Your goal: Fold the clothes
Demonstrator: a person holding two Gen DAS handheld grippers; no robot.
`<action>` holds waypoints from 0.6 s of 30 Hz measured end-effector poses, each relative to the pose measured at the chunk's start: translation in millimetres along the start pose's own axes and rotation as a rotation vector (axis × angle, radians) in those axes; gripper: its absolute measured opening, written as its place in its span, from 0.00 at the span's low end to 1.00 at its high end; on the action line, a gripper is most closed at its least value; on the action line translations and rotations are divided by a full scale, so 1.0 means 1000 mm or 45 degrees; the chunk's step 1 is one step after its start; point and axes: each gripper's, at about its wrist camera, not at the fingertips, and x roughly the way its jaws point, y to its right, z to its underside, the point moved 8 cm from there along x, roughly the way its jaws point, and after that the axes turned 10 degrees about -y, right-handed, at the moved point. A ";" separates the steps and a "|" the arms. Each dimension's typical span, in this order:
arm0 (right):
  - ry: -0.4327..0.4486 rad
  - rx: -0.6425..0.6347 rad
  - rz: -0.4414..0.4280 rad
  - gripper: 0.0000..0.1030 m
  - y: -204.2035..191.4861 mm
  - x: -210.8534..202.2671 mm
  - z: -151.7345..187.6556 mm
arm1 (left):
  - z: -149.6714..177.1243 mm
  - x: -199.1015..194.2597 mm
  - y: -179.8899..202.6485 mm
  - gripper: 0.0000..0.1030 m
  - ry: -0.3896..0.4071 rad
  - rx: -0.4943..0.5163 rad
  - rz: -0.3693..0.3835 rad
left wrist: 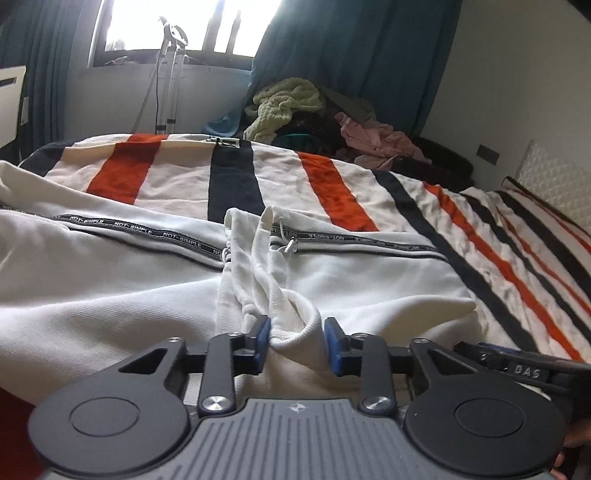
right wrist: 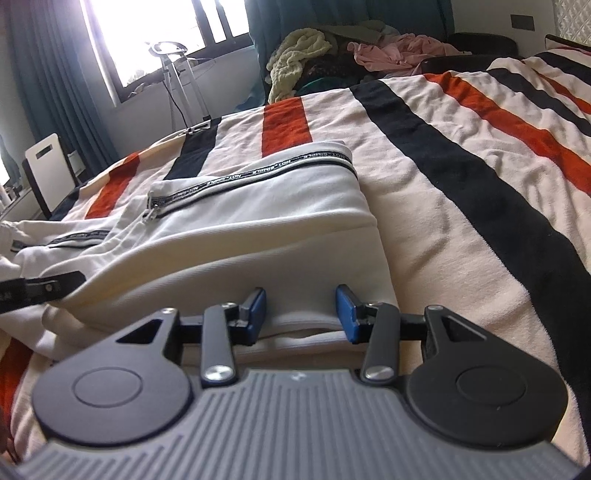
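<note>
The words "NOT-SIMPLE" are running again and again in white letters along a narrow black woven tape (left wrist: 177, 240) that is lying sewn across the white cotton garment (left wrist: 110, 295). In the right wrist view the same black tape (right wrist: 258, 173) is showing these words upside down. The letters "DAS" are standing in white on a black plastic gripper part (left wrist: 528, 369) at the right edge.

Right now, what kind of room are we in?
Most likely a bedroom: a striped blanket covers a bed, teal curtains frame a window, and a pile of clothes waits behind the white garment.
</note>
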 end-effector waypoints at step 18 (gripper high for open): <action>0.008 -0.002 0.010 0.41 0.000 -0.001 0.002 | 0.013 -0.005 -0.020 0.65 -0.092 -0.264 0.099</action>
